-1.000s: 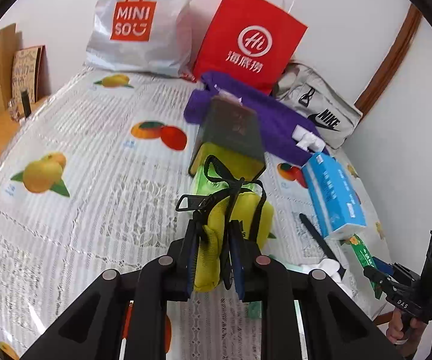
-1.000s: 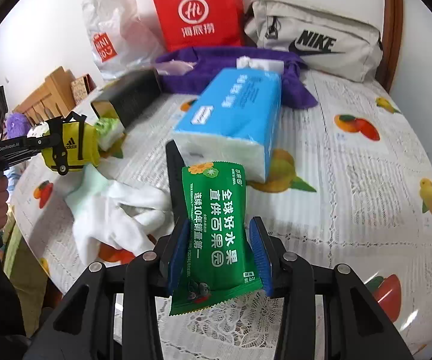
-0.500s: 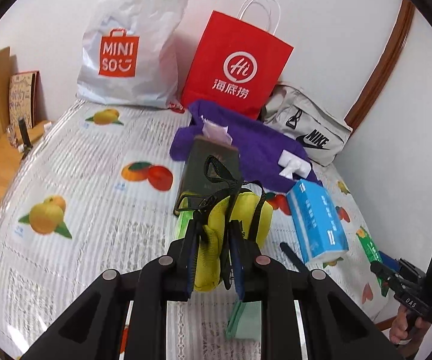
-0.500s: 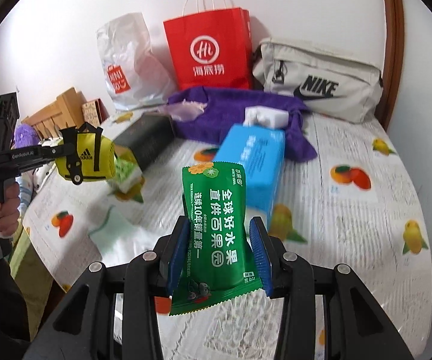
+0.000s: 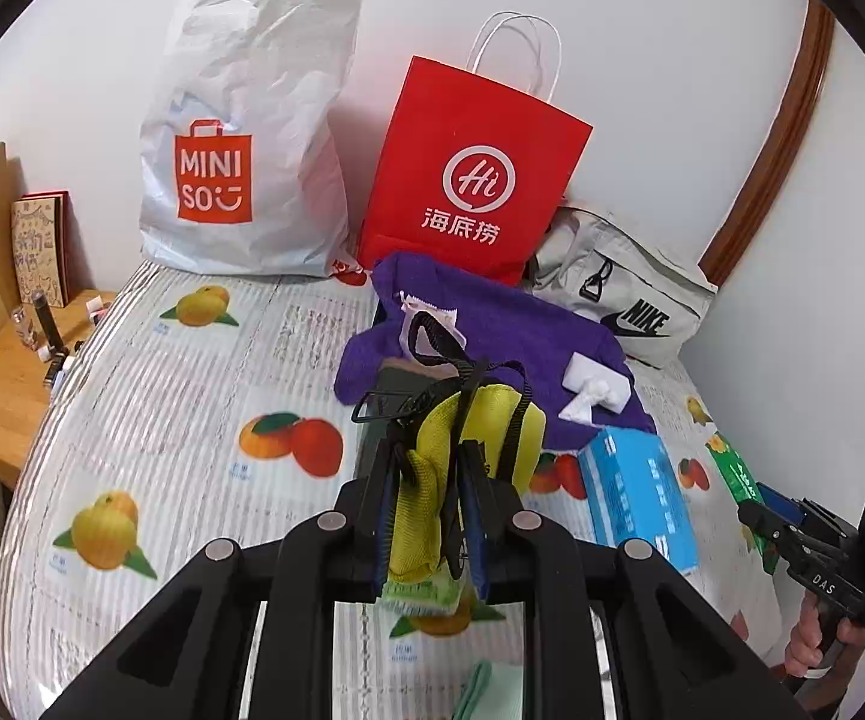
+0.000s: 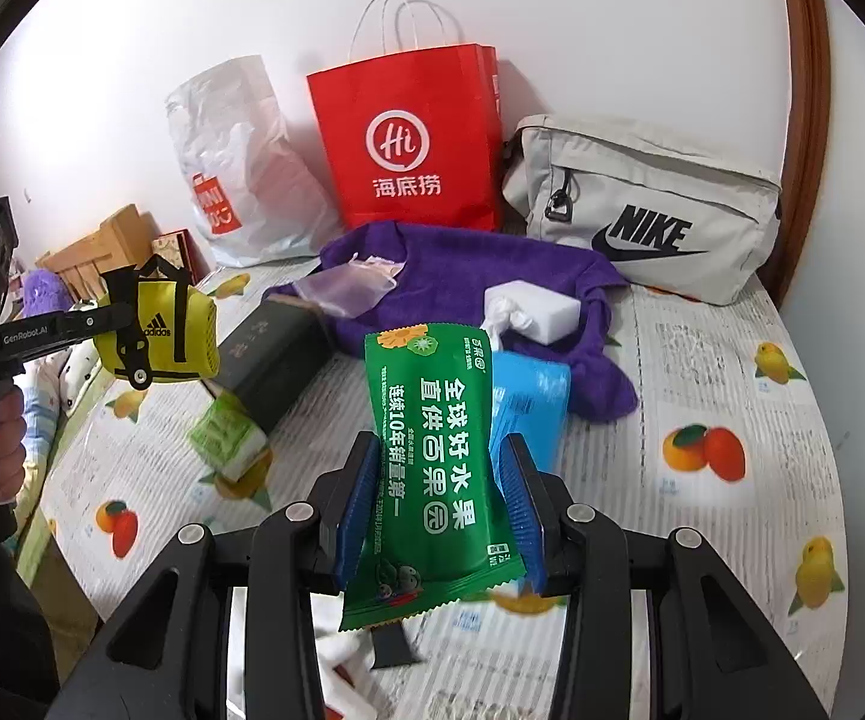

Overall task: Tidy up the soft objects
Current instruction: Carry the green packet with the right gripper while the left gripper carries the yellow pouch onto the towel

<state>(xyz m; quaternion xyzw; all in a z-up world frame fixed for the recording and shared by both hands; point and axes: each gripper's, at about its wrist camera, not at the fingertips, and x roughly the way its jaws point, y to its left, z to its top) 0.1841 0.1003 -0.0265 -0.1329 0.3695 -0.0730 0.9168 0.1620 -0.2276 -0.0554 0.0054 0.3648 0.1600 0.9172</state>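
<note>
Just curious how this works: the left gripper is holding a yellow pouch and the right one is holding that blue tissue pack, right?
Not quite. The left gripper does hold the yellow pouch, but the right gripper holds a green packet, not the blue tissue pack, which lies on the bed behind it. The right wrist view shows the packet between the blue pads.

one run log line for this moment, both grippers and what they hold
left gripper: shut on yellow pouch | right gripper: shut on green packet | both held above bed
</note>
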